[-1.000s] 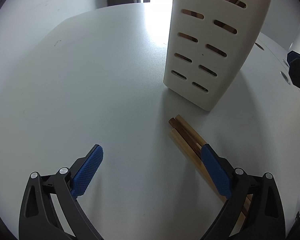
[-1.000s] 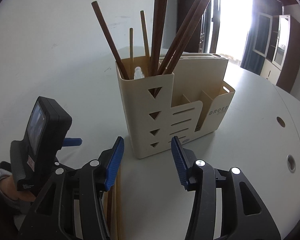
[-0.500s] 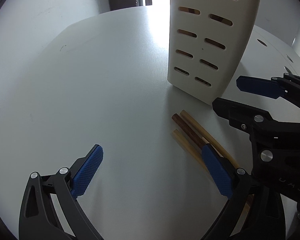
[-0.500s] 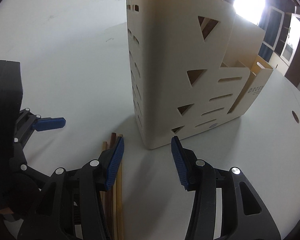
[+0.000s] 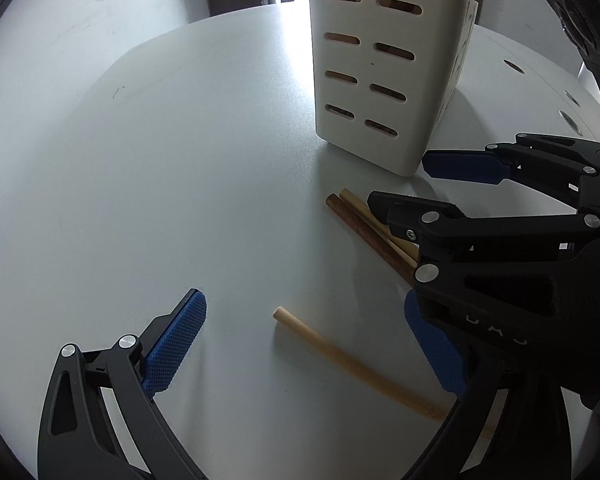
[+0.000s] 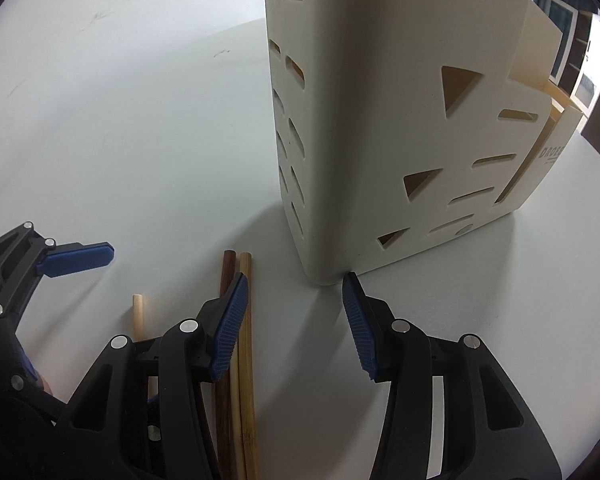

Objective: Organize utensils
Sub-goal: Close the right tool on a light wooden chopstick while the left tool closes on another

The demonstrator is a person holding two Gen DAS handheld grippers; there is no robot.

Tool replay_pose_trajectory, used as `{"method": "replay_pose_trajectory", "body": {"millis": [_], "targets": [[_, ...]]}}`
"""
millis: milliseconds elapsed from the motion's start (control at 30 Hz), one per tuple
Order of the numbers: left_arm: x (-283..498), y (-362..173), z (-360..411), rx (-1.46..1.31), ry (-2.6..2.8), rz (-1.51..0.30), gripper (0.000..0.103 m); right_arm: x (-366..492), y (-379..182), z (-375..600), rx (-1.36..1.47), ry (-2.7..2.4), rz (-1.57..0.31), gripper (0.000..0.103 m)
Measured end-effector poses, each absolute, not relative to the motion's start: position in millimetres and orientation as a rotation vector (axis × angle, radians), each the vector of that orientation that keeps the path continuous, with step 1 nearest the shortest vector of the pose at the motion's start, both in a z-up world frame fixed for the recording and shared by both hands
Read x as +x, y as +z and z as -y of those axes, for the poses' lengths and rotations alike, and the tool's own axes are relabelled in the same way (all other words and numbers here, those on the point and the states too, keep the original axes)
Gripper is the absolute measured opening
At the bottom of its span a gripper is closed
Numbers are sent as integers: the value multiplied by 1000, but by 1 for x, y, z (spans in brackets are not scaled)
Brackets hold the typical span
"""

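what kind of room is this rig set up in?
Likely a home dining or kitchen area: a cream utensil holder stands on a white round table, loose chopsticks lie beside it, and a glass-door cabinet stands behind.

Utensil holder (image 6: pixel 400 128), low end wall: dark printed letters "DROE", cut off at the wall's edge; a smaller line beneath, too small to read.

Cream slotted holder (image 5: pixel 384 60), dark brown stick (image 6: pixel 227 268) beside pale ones, blue-padded black fingers (image 6: pixel 230 328), white table (image 5: pixel 180 160).
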State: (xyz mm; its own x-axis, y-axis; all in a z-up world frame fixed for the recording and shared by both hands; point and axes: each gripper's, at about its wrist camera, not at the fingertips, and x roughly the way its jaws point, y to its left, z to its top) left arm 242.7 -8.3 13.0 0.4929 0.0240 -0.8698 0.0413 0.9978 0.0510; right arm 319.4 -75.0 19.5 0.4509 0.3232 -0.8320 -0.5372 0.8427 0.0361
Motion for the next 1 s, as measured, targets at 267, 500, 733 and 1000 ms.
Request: {"method": "replay_pose_trajectory", "body": {"millis": [267, 500, 733, 1000], "targets": [[218, 13, -8, -16, 25, -1060, 96, 312, 12, 76, -234, 563, -976, 49], [214, 13, 1, 45, 4, -1047, 96, 299, 7, 79, -292, 510, -941, 38], [205, 22, 0, 28, -61, -1049, 97, 300, 7, 106, -248, 517, -997, 11], [194, 23, -32, -24, -43, -1060, 97, 309, 3, 115, -340, 519, -1054, 10]]}}
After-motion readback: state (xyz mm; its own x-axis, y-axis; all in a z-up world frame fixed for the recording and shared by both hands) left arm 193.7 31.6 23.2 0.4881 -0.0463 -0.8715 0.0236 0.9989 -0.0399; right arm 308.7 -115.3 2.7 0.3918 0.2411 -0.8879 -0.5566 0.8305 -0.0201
